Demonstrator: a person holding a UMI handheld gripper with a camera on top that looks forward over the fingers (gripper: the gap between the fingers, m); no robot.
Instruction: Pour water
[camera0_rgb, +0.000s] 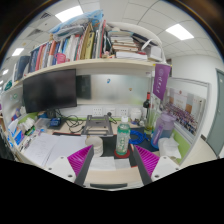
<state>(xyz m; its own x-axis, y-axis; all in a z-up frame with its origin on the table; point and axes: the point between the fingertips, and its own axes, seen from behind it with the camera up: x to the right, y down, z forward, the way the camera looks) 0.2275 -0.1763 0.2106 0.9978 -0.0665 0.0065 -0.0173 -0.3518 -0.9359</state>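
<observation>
Gripper: standing wide open, holding nothing, facing a green-labelled bottle upright on the desk just ahead between its fingers; advancing squarely before closing seems advisable.

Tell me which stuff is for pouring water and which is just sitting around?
For the job: the green-labelled bottle standing just beyond the open claw; maybe the cup beside it.
Just lying about: monitor, shelf books, papers.

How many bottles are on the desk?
2, as far as I can tell. A green-labelled bottle stands just ahead of the open gripper, between its fingers. A taller dark bottle stands beyond it, to the right. Clutter may hide others.
</observation>
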